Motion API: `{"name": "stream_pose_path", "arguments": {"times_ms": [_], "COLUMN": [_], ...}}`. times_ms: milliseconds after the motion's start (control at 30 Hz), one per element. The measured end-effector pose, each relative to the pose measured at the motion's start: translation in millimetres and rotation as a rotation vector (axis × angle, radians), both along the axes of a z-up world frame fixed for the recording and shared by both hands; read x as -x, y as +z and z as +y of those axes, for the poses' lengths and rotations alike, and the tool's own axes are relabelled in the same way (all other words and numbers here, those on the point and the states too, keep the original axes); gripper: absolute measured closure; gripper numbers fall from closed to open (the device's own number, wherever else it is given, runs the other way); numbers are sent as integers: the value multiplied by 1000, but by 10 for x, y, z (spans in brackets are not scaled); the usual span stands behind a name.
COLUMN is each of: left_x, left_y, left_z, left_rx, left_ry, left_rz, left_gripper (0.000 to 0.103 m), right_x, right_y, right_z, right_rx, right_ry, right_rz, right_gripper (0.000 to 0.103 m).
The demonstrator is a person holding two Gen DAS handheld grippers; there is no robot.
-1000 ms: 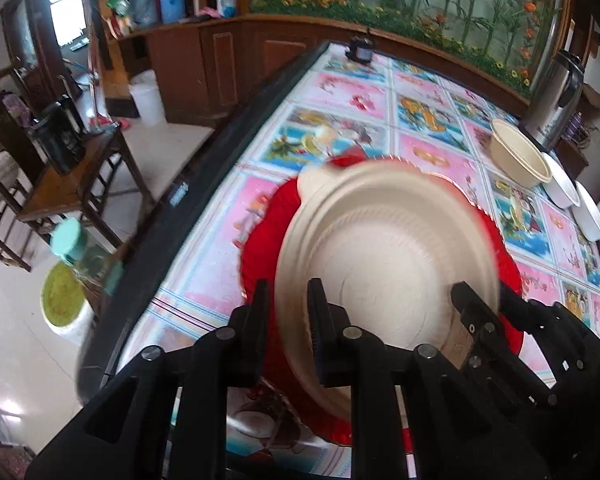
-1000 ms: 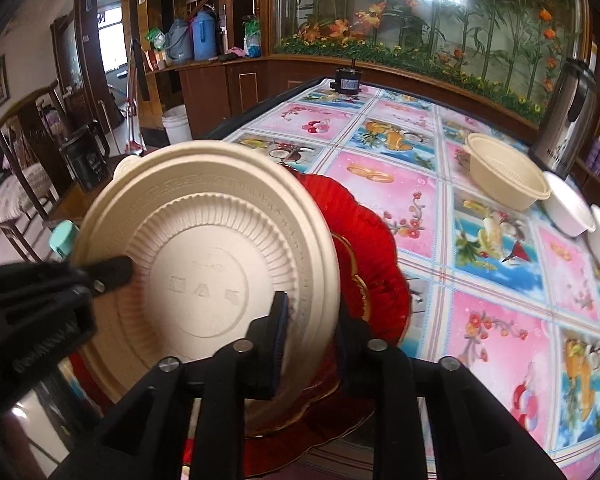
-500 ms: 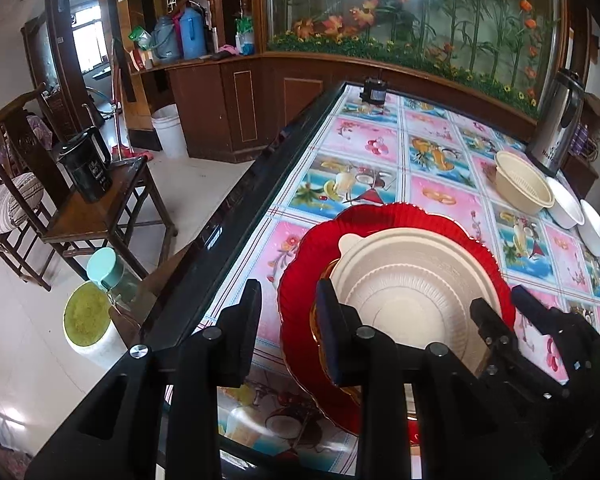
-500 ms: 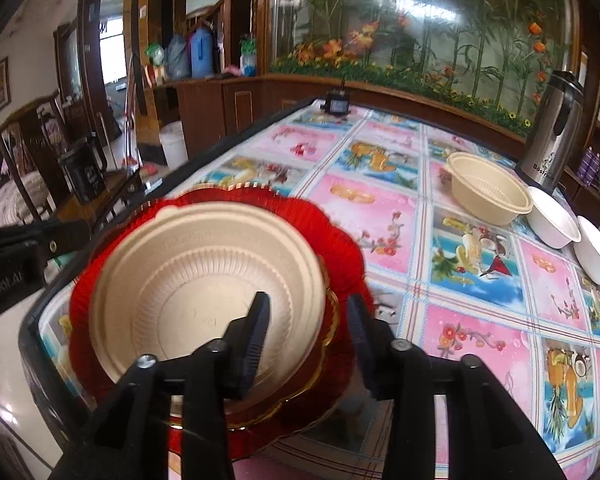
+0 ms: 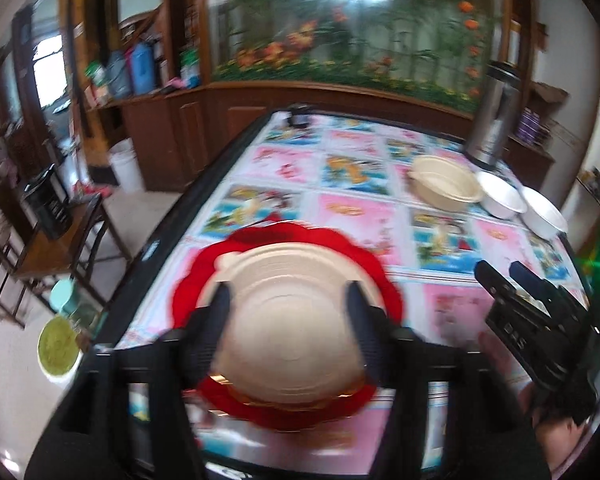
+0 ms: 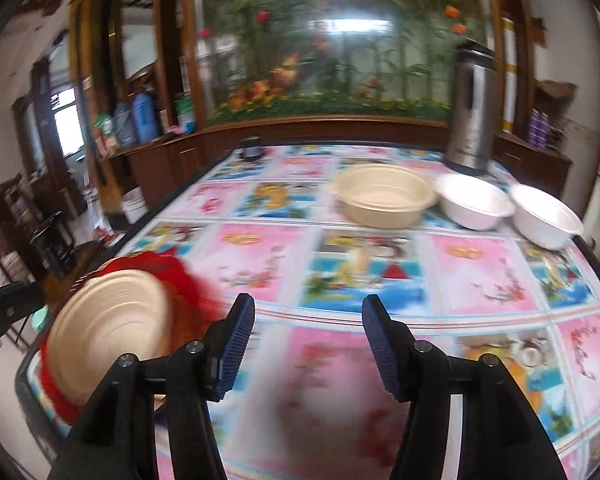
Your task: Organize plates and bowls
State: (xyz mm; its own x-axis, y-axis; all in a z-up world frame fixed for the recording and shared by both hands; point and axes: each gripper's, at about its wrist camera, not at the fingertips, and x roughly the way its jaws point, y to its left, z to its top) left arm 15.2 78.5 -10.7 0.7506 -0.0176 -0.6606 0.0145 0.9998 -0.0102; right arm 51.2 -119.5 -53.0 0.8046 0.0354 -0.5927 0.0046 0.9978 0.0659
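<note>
Left wrist view: the left gripper (image 5: 286, 316) has just been opening and stands spread above the beige plate (image 5: 292, 320), gripping nothing; this plate lies on the red plate (image 5: 384, 292). Right gripper (image 6: 308, 344), jaws just opened, hangs empty over the table (image 6: 480, 272).

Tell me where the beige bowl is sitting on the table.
The beige bowl stands at the far end of the table, right of centre in both views, beside two white bowls and in front of the steel flask.

Black grippers (image 6: 308, 344), blue ribbed pads (image 6: 236, 344)
</note>
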Motion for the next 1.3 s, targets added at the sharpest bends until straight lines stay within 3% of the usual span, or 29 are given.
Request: {"name": "stream_pose_path", "arguments": {"times_ms": [133, 233, 367, 467, 567, 633, 767, 933, 1067, 1200, 1300], "left_x": [-4, -104, -317, -537, -821, -1029, -1385, -1941, -2272, -2549, -2728], "left_y": [13, -53, -99, -74, -17, 63, 136, 13, -72, -154, -250], "left_z": [-503, -892, -1273, -1453, -1542, -1565, -1473, -1299, -1285, -1362, -1463], "left_rx": [-37, -14, 11, 53, 81, 72, 78, 158, 161, 208, 189], "left_ry": [-114, -211, -259, -256, -227, -183, -98, -14, 37, 72, 91], "left_rz": [9, 76, 156, 201, 223, 218, 222, 344, 405, 450, 469], "left_gripper": [37, 34, 34, 34, 34, 34, 34, 34, 34, 34, 34], "right_x": [16, 44, 10, -64, -213, -394, -766, -1283, -1663, -1914, -2029], "right_y": [-47, -77, -27, 87, 184, 242, 281, 98, -148, -218, -239], "right_z": [-501, -846, -1182, -1419, -1716, -1902, -1951, -1897, -1974, -1985, -2010], "right_rx": [-15, -32, -20, -40, -122, -231, -319, -464, -627, -633, -630], "right_ry": [-80, -126, -149, -144, -157, -138, -100, -87, -140, -172, -190], "right_rz": [15, 33, 54, 67, 101, 140, 187, 236, 311, 357, 379], "right_gripper": [44, 42, 41, 35, 31, 31, 31, 31, 31, 31, 31]}}
